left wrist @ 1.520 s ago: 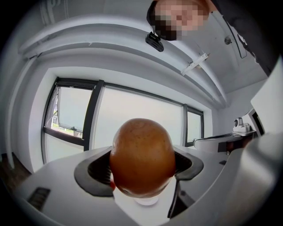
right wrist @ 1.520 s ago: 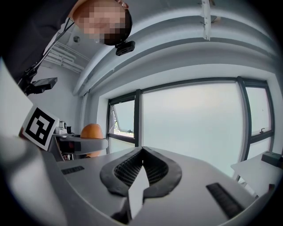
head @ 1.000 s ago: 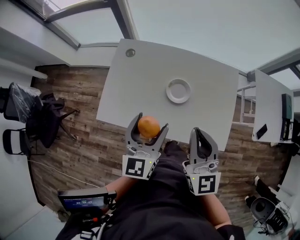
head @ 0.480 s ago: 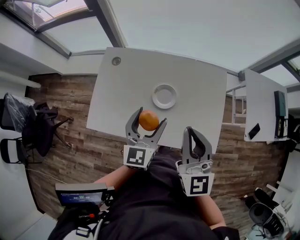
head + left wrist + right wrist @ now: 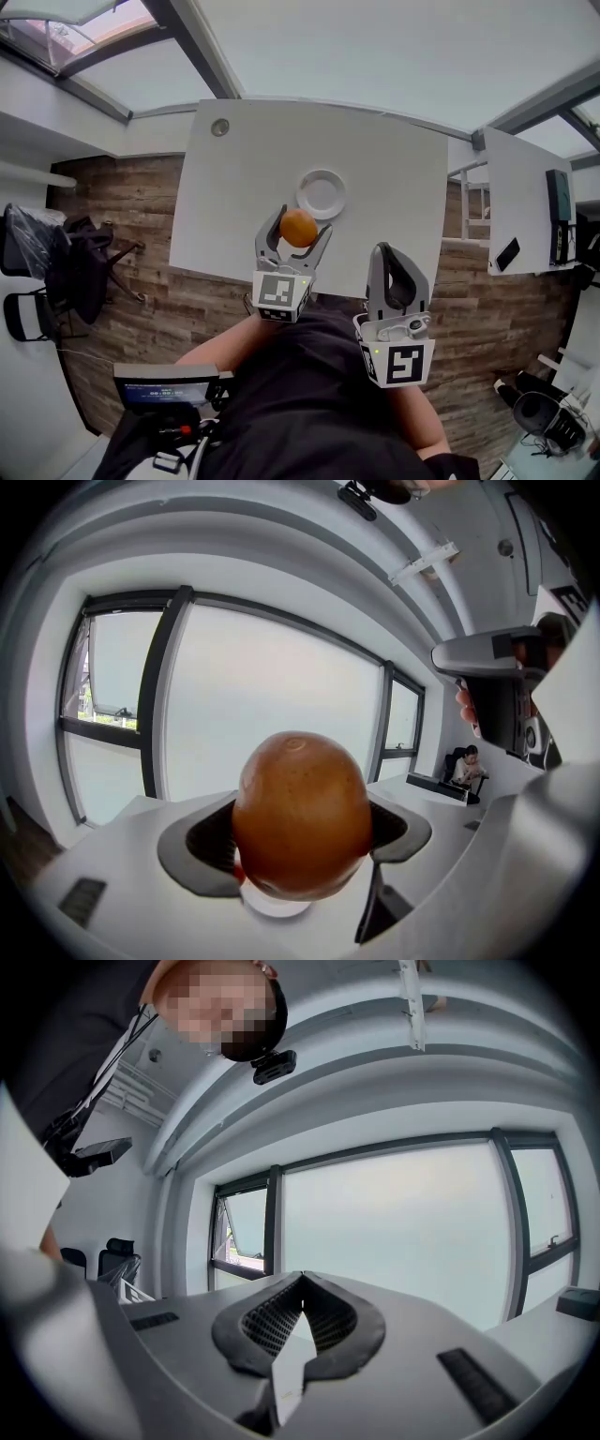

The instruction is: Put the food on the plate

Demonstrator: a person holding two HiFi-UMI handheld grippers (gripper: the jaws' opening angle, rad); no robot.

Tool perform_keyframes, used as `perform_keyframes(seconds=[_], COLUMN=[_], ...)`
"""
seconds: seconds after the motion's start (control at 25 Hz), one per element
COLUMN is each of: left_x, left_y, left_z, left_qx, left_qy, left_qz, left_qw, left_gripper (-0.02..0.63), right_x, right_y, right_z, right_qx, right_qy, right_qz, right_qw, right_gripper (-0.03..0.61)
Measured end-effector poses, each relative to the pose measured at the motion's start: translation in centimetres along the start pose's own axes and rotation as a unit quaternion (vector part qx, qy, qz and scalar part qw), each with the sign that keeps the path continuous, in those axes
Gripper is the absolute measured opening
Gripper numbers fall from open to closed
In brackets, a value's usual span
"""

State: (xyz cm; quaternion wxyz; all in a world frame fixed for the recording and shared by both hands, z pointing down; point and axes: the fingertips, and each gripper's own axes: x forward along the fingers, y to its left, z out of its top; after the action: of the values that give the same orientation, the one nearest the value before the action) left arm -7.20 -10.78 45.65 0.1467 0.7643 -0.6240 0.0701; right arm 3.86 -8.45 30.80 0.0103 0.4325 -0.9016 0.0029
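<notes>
Left gripper (image 5: 298,223) has its 2 jaws clamped on the orange (image 5: 300,813), with the plate (image 5: 321,194) just beyond their tips. Released high, the orange may roll off. Right gripper (image 5: 385,251) — jaws together, empty.

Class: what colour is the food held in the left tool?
Orange-brown food, best in the left gripper view.

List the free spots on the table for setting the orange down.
The table is nearly bare: free between plate and grommet at left, and from plate to the right edge. Plate itself is empty. Only crowding: near edge, where the left gripper holds the orange.
</notes>
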Motion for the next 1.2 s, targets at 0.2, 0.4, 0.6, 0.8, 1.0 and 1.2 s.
perform_keyframes(seconds=[0.2, 0.4, 0.6, 0.8, 1.0, 1.2], left_x=[1.9, 3.8, 5.4, 6.6, 8.3, 10.1], left_y=[0.3, 1.1, 1.5, 2.6, 2.6, 2.7], left_z=[-0.6, -2.6, -4.0, -6.3, -7.8, -10.4], left_qx=[0.014, 0.031, 0.079, 0.094, 0.106, 0.117], left_qy=[0.012, 0.028, 0.035, 0.067, 0.075, 0.097], left_qz=[-0.009, -0.008, -0.023, -0.034, -0.044, -0.054], left_qw=[0.9998, 0.9991, 0.9960, 0.9927, 0.9906, 0.9869], left_gripper=[0.371, 0.371, 0.371, 0.371, 0.371, 0.371], right_x=[0.3, 0.3, 0.6, 1.0, 0.8, 0.2], right_y=[0.4, 0.4, 0.1, 0.2, -0.6, -1.1], right_z=[-0.4, -0.7, -0.9, -1.0, -0.8, -1.5], right_qx=[-0.001, -0.001, -0.006, -0.026, -0.031, -0.029], right_qy=[0.008, 0.008, 0.016, 0.020, 0.020, 0.030], right_qz=[0.001, -0.004, -0.015, -0.016, -0.031, -0.042], right_qw=[1.000, 1.000, 1.000, 0.999, 0.999, 0.998], right_gripper=[0.006, 0.006, 0.006, 0.006, 0.006, 0.006])
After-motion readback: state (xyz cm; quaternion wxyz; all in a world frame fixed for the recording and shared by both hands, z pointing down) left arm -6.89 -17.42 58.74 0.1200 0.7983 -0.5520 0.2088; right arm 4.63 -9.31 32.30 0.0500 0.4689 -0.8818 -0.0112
